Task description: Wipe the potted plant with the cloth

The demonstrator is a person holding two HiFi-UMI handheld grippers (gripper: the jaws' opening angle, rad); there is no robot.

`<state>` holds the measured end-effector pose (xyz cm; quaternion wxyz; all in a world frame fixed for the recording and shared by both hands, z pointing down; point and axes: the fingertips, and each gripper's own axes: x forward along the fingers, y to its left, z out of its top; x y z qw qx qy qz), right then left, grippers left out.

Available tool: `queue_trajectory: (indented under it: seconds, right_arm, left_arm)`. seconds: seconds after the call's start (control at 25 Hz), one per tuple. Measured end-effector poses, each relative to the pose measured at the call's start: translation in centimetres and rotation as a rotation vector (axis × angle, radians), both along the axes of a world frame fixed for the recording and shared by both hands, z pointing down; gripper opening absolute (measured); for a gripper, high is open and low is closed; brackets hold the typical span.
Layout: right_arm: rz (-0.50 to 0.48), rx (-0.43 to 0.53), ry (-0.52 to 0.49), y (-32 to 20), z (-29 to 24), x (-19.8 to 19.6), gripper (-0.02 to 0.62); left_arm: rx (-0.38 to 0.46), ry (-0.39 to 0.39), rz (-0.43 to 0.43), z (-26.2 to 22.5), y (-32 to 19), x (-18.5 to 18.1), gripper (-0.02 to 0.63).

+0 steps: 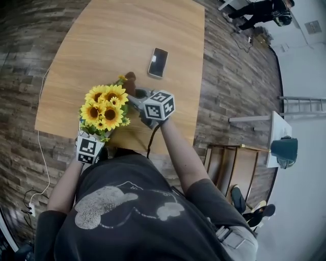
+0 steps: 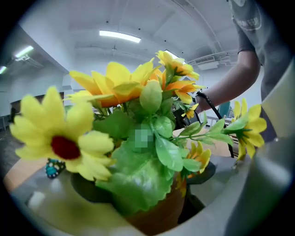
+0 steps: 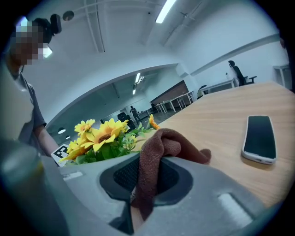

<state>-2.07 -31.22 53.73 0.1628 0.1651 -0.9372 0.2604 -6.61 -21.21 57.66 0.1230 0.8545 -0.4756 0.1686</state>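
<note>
Terracotta pot (image 2: 159, 217) of sunflowers (image 2: 115, 85) gripped by left tongs (image 2: 147, 200), right tongs (image 3: 146, 180) pinching cloth (image 3: 159, 146)

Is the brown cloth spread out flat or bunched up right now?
Bunched up: the cloth is a crumpled wad pinched in the right gripper, none of it spread flat.

Quick headcount: one table (image 1: 117, 35), and on it one potted plant (image 1: 104, 109) with at least four big blooms (image 1: 111, 116). One phone (image 1: 158, 62) just beyond the plant, one brown cloth (image 3: 159, 147) right beside it. Two grippers, the left gripper (image 2: 152, 184) and the right gripper (image 3: 143, 184). Two people: one holding them (image 1: 132, 204), and another person (image 1: 260, 10) far past the plant.
</note>
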Motion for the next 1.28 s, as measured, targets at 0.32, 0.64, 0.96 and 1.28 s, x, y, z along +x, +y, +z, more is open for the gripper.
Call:
queue_trajectory:
  seconds: [0.32,0.64,0.96,1.28]
  right_arm:
    - [-0.037,-0.109,-0.036,2.8,1.7,-0.6,0.052]
    - [-0.036,-0.138,-0.031,7.0,2.4,1.0,0.052]
    - [0.039,-0.123,-0.018,8.7,2.5,1.7,0.052]
    - [0.308,-0.047,-0.02,9.3,1.4,5.5,0.052]
  left_arm:
    - [-0.002,-0.002,0.064,0.1,0.4,-0.5,0.479]
    - [-0.002,-0.001,0.085,0.1,0.2,-0.6,0.48]
    - [-0.003,-0.005,0.1,0.0,-0.4,-0.5,0.482]
    - [0.008,0.004,0.047,0.0,0.6,-1.9,0.563]
